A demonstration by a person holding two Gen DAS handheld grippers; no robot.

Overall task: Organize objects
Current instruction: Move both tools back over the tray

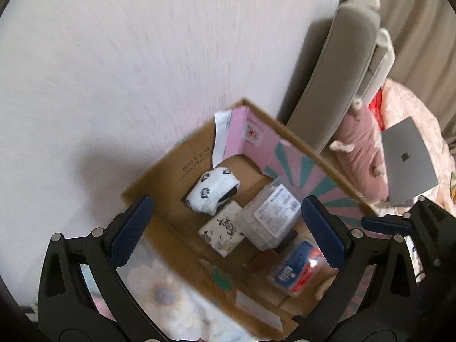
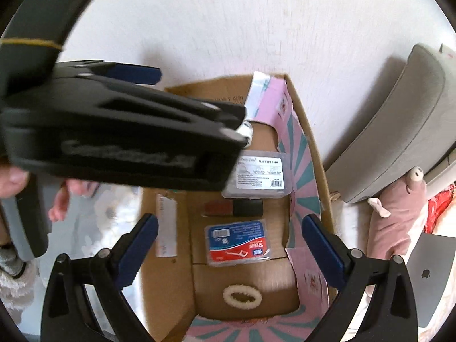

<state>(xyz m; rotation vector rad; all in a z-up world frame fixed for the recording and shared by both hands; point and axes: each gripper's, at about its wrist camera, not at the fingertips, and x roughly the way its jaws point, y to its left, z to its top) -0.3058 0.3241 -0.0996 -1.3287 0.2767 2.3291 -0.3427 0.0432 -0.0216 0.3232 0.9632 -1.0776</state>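
An open cardboard box (image 1: pixel 171 171) (image 2: pixel 168 256) lies on a floral bedsheet against a white wall. In it are rolled white socks with black prints (image 1: pixel 212 195), a white tissue pack with ink writing (image 1: pixel 223 232), a clear plastic case with a label (image 1: pixel 270 216) (image 2: pixel 258 172), a blue and red floss pick box (image 1: pixel 297 268) (image 2: pixel 238 242), a dark red and black item (image 2: pixel 232 209) and a cream hair tie (image 2: pixel 242 296). My left gripper (image 1: pixel 225 232) (image 2: pixel 154 108) is open and empty over the box. My right gripper (image 2: pixel 228 250) is open and empty above the floss box.
A grey cushion (image 1: pixel 333 85) (image 2: pixel 399 131) leans on the wall right of the box. A pink plush pig (image 1: pixel 362 148) (image 2: pixel 396 219) and a silver laptop (image 1: pixel 407 156) (image 2: pixel 427 279) lie on the bed to the right. The floral sheet (image 1: pixel 165 293) spreads left of the box.
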